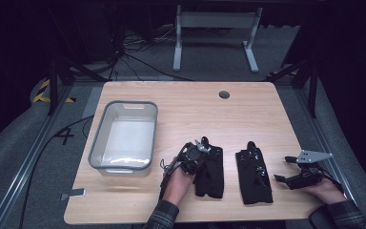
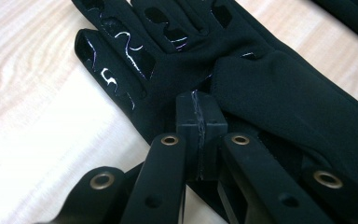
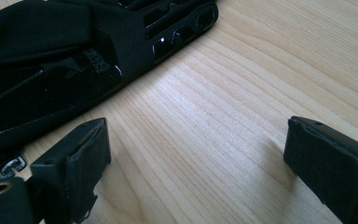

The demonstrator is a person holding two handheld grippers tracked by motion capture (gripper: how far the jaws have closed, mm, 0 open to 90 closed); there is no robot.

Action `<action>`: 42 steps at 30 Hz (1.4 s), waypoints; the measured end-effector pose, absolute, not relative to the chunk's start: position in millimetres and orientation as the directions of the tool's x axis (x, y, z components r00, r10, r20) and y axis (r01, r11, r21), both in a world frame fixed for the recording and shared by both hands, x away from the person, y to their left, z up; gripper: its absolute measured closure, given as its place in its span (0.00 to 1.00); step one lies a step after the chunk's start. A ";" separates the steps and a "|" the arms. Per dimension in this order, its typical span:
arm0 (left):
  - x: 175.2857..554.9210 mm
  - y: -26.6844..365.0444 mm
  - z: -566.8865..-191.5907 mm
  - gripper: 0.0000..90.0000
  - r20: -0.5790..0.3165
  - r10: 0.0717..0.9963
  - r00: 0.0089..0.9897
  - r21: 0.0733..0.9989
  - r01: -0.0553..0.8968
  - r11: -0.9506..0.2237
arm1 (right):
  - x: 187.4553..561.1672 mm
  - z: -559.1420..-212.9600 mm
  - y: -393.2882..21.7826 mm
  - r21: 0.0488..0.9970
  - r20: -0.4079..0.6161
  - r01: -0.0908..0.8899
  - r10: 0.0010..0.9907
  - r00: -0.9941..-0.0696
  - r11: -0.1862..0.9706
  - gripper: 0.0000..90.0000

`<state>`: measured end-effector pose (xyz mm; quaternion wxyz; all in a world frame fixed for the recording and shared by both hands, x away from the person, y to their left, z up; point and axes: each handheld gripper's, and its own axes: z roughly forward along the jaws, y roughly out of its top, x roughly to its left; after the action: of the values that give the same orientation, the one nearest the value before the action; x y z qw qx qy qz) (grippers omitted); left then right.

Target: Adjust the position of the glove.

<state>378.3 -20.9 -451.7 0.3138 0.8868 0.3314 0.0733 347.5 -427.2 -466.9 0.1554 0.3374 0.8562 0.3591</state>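
L gripper (image 1: 201, 151) low over left glove (image 1: 209, 172), jaws closed, tips at its palm, pinch unclear | R gripper (image 1: 286, 172) resting at table (image 1: 190, 105) right edge, jaws wide, empty | 2 black gloves, side by side, front-centre; right glove (image 1: 253, 177) | 1 grey bin (image 1: 123, 136) left

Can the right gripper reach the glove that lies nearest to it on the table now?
Probably yes. The right gripper is open and sits just beside the glove, with bare table between them and nothing in the way.
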 end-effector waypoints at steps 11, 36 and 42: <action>363.6 -19.4 -447.5 0.96 -0.095 0.632 0.769 0.630 0.538 -0.560 | 344.2 -456.8 -417.7 0.726 -0.013 0.412 0.611 -0.792 0.550 0.38; 352.0 -24.6 -451.9 0.96 -0.098 0.610 0.786 0.606 0.534 -0.590 | 359.5 -454.9 -353.8 0.695 0.016 0.341 0.461 -0.887 0.633 1.00; 352.4 -26.6 -452.2 0.96 -0.103 0.604 0.791 0.609 0.530 -0.590 | 361.2 -454.7 -342.6 0.693 0.008 0.328 0.447 -0.894 0.642 1.00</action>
<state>352.4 -26.6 -452.2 0.3217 0.8899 0.3184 0.0575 361.2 -342.6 -454.7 0.0821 0.2147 0.9024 0.3644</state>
